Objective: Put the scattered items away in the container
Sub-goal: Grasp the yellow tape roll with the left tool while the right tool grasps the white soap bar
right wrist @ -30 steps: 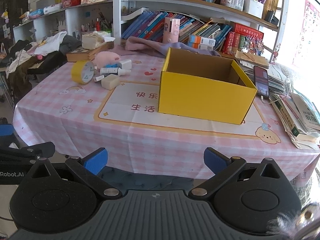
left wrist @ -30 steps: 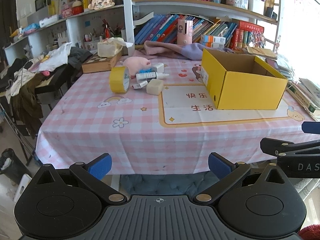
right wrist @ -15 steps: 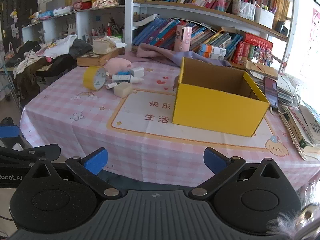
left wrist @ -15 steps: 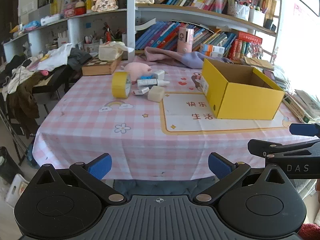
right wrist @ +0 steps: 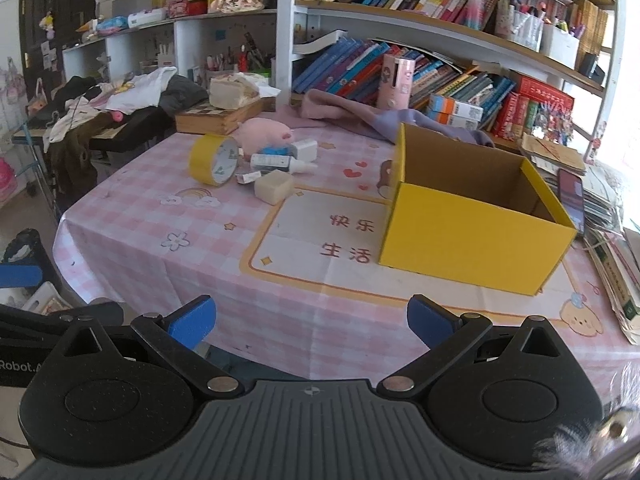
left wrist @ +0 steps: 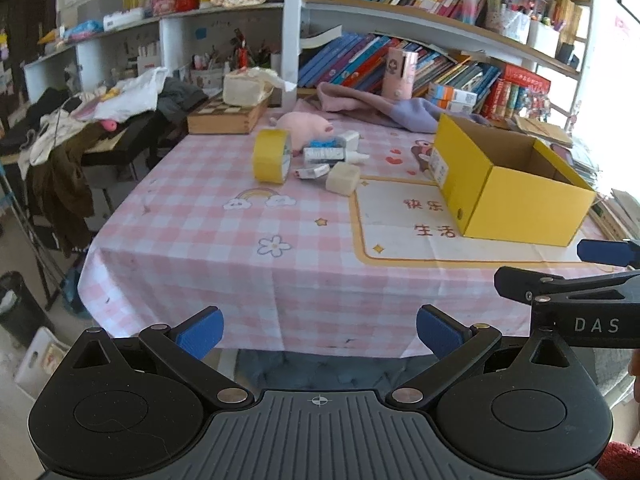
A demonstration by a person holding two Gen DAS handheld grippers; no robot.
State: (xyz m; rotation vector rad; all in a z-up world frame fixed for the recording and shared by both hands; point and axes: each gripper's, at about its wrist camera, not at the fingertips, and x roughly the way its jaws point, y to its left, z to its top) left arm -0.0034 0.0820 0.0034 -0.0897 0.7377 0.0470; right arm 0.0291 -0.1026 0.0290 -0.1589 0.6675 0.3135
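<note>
We hold both claws wide and empty short of the counter edge: left claw, right claw. The open yellow box sits ahead-right of the right claw. Tape roll, pink plush, bottle and pale block cluster far ahead of the left claw, well apart from the box.

Home study: crammed bookshelves, clothes pile.

A table with a pink checked cloth stands in front of a white bookshelf full of books. Left of the table, clothes lie piled on a dark stand. Right of the table, bright daylight comes in. The floor left of the table is pale.
</note>
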